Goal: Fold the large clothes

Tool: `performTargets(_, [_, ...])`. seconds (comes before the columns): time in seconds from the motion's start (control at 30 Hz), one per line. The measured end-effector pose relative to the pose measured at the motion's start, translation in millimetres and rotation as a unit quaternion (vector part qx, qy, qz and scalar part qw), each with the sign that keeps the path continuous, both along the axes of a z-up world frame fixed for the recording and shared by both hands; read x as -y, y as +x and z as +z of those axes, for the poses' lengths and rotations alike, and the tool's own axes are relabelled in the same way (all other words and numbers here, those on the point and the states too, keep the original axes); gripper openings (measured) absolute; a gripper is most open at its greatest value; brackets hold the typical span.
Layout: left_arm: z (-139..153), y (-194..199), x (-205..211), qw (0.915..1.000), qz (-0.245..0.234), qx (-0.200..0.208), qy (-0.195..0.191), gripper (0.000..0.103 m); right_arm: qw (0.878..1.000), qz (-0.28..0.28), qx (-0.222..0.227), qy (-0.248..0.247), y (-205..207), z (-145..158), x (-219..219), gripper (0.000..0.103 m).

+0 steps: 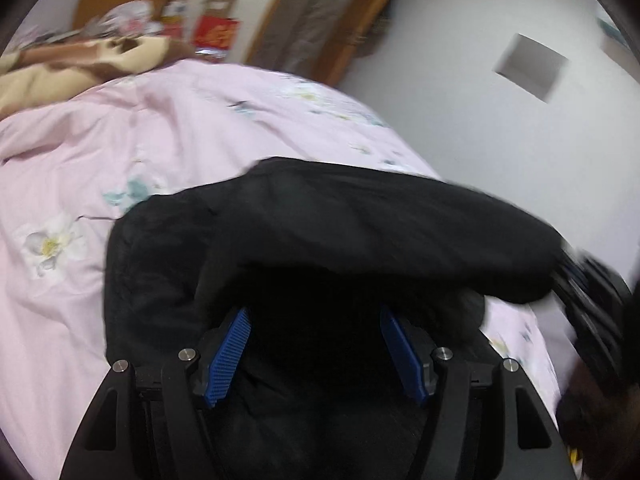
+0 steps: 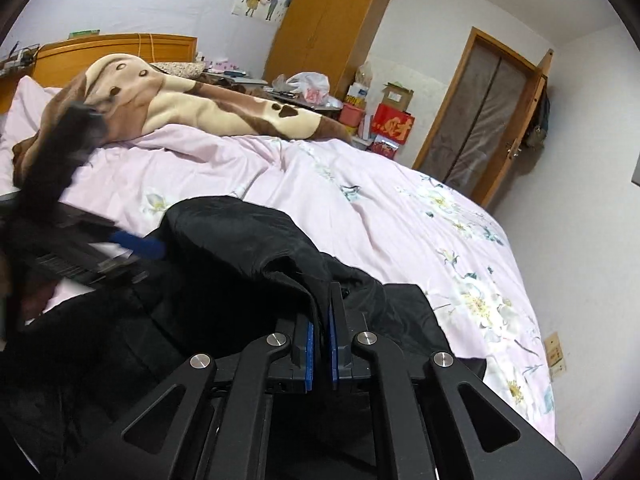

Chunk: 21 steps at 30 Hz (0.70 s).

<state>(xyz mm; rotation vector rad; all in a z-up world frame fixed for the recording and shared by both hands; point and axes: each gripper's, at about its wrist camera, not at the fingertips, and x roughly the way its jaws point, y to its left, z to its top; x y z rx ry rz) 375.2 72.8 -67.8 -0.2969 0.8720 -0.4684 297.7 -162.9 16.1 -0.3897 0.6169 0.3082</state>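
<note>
Right wrist view shows the right tool (image 2: 321,312) pinching a raised fold of the black garment (image 2: 248,240), blue pads pressed against the cloth. Left wrist view has the left tool (image 1: 316,344) spread wide, black cloth bunched between its pads. Beneath lies the pink floral bed (image 2: 400,216), a brown blanket (image 2: 180,108) near its headboard.

garment (image 2: 240,236): matt black cloth | duvet (image 2: 400,216): smooth pink cloth | fingers (image 1: 232,356): ribbed blue pads

Open pink quilt (image 2: 360,208) lies beyond the black garment (image 2: 248,240); a brown blanket (image 2: 180,108) apparently blocks the headboard end.
</note>
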Motion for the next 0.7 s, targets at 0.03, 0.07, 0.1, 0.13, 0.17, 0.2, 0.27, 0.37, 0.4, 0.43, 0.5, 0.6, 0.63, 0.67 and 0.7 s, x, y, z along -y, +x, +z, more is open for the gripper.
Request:
performTargets(0.03, [-4,9,1,0.9998,0.008,-0.010,0.013,0.067,1.000,0.005,0.001,-0.002,-1,-1,-1,0.005])
performTargets(0.07, [-8,15,1,0.9994,0.018,-0.009,0.030,0.067,1.000,0.010,0.006,-0.003,-6,-2,-3,0.005])
performTargets(0.1, [-11,18,-1,0.9988,0.030,-0.007,0.038,0.067,1.000,0.013,0.010,-0.002,-9,-2,-4,0.005])
performTargets(0.13, [-13,22,-3,0.9984,0.039,-0.008,0.039,0.066,1.000,0.018,0.011,0.001,-12,-2,-5,0.004])
performTargets(0.17, [-15,25,-8,0.9982,0.052,-0.010,0.028,0.066,1.000,0.023,0.007,0.005,-14,-4,-5,0.004])
performTargets(0.2, [-15,28,-18,0.9974,0.072,-0.009,0.004,0.066,1.000,0.027,0.004,0.008,-17,-7,-6,0.005])
performTargets(0.27, [-15,33,-30,0.9954,0.095,-0.005,-0.011,0.066,0.999,0.038,-0.009,0.000,-18,-15,-9,0.004])
performTargets(0.37, [-16,37,-34,0.9955,0.094,0.002,0.007,0.066,0.997,0.062,-0.038,-0.004,-25,-33,-19,0.004])
performTargets(0.4, [-17,38,-37,0.9954,0.095,-0.003,0.009,0.066,0.997,0.070,-0.042,-0.013,-29,-39,-25,0.004])
performTargets(0.43, [-19,39,-41,0.9949,0.100,-0.006,0.008,0.066,0.996,0.076,-0.049,-0.018,-32,-47,-30,0.004])
performTargets(0.5, [-21,41,-51,0.9929,0.118,-0.013,0.004,0.066,0.993,0.088,-0.078,-0.007,-34,-64,-38,0.004])
performTargets(0.6, [-21,32,-70,0.9894,0.143,-0.017,-0.015,0.064,0.991,0.093,-0.097,-0.017,-31,-89,-48,0.005])
performTargets(0.63, [-20,31,-76,0.9883,0.150,-0.017,-0.022,0.064,0.990,0.090,-0.108,-0.014,-29,-95,-48,0.005])
performTargets(0.67, [-16,25,-84,0.9859,0.165,-0.017,-0.020,0.064,0.989,0.084,-0.119,-0.009,-26,-102,-48,0.005])
performTargets(0.7, [-11,21,-90,0.9840,0.176,-0.013,-0.020,0.064,0.988,0.082,-0.129,-0.006,-24,-107,-48,0.006])
